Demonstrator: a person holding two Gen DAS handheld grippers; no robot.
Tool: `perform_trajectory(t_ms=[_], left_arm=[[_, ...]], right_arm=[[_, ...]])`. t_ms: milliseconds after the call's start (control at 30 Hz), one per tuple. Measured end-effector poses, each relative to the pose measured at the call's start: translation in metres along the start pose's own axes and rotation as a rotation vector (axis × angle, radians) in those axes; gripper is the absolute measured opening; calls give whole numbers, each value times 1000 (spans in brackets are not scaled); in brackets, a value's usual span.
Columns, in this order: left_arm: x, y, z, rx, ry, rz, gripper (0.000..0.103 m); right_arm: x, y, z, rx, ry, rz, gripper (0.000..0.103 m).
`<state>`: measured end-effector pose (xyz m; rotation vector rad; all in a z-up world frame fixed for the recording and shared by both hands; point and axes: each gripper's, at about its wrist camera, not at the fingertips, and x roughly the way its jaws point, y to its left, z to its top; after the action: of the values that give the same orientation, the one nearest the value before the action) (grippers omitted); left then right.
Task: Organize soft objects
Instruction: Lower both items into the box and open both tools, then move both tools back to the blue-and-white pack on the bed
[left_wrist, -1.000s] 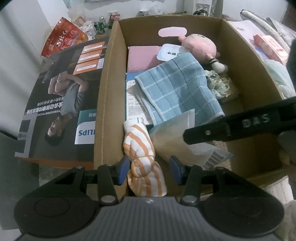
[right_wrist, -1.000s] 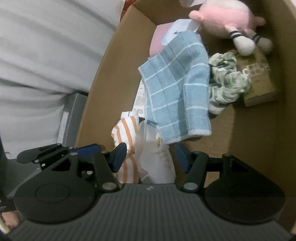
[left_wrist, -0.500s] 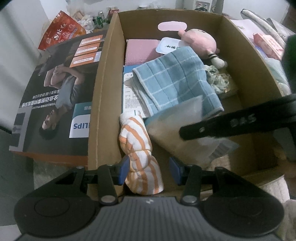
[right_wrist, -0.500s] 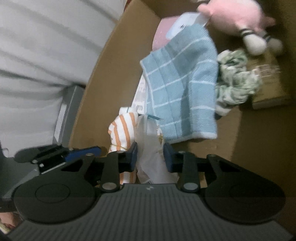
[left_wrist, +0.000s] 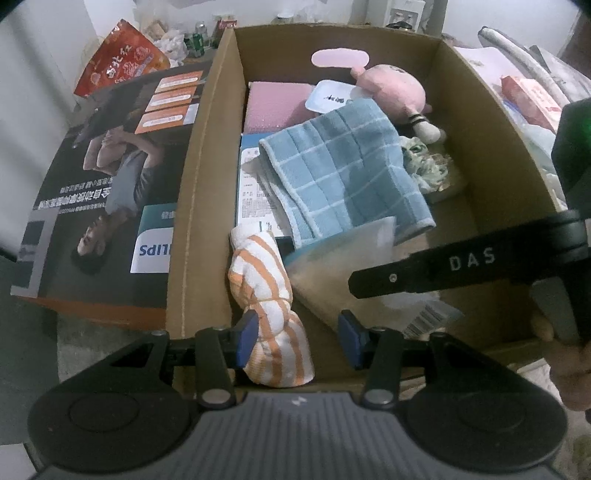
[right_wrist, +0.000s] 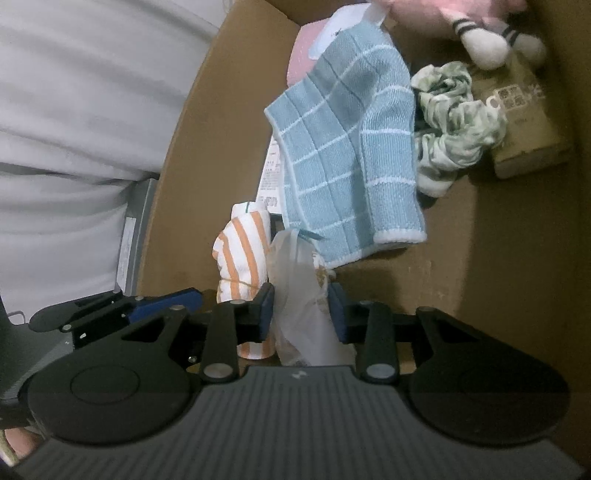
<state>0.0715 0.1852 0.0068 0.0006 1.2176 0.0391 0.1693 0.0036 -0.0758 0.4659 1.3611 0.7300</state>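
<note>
Right wrist view: right claw (right_wrist: 301, 308) pinches a white plastic bag (right_wrist: 299, 295); left claw (left_wrist: 295, 338) is spread around the striped cloth (left_wrist: 266, 295).

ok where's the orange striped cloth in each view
Left wrist: the orange striped cloth lies low and centre, against the cardboard box's left wall, its near end between the left gripper's open fingers.
Right wrist: it sits left of centre, just left of the right gripper, which closes on the clear plastic bag.
Shared landmark: the blue checked towel, just beyond the cloth in both.
</note>
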Motion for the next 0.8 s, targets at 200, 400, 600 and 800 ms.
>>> perform_trajectory(t_ms=[200, 400, 600, 800], left_arm=[[-14, 0, -4, -23, -52, -18, 65], [-36, -2, -11, -42, -130, -36, 81], [-60, -10, -18, -68, -219, -65, 90], [-85, -17, -27, -122, -360, -99, 94]], right_arm=[[-33, 11, -3, -81, -121, 9, 60], [-81, 11, -15, -138, -264, 77, 72], [-133, -1, -40, -167, -439, 98, 79], [-191, -31, -67, -129, -596, 99, 83]])
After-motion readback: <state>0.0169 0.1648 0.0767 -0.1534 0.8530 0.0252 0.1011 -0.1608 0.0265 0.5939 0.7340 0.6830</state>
